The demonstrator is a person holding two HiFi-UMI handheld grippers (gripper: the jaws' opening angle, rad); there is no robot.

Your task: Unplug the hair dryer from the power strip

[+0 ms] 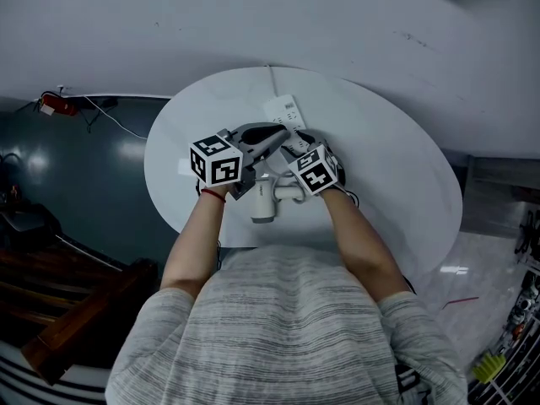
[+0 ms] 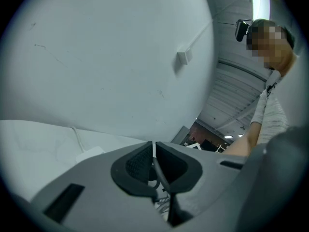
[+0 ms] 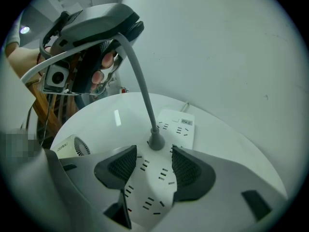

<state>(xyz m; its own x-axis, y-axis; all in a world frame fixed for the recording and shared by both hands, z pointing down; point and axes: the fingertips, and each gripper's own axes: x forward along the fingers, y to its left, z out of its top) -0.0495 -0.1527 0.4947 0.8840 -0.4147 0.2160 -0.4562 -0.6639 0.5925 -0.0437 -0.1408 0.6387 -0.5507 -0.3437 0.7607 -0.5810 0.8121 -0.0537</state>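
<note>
A white power strip [image 1: 285,110] lies on the round white table [image 1: 396,167]. A grey plug [image 3: 155,141] sits in the power strip [image 3: 181,124], and its grey cable [image 3: 140,76] rises up and to the left. My left gripper [image 1: 268,137] is held above the strip, shut on that cable [image 2: 161,178]; in its own view my left gripper [image 2: 153,151] has the cable pinched between its pads. My right gripper [image 3: 152,166] stands open right over the strip, just behind the plug. The white hair dryer [image 1: 263,201] lies near the table's front edge, and my right gripper view has this hair dryer [image 3: 72,148] at its left.
The strip's white cord [image 1: 272,81] runs across the table to the wall behind. The dark floor [image 1: 76,167] lies at the left, with a red object [image 1: 55,104] and wooden furniture [image 1: 76,319]. Bare tabletop lies on both sides of the strip.
</note>
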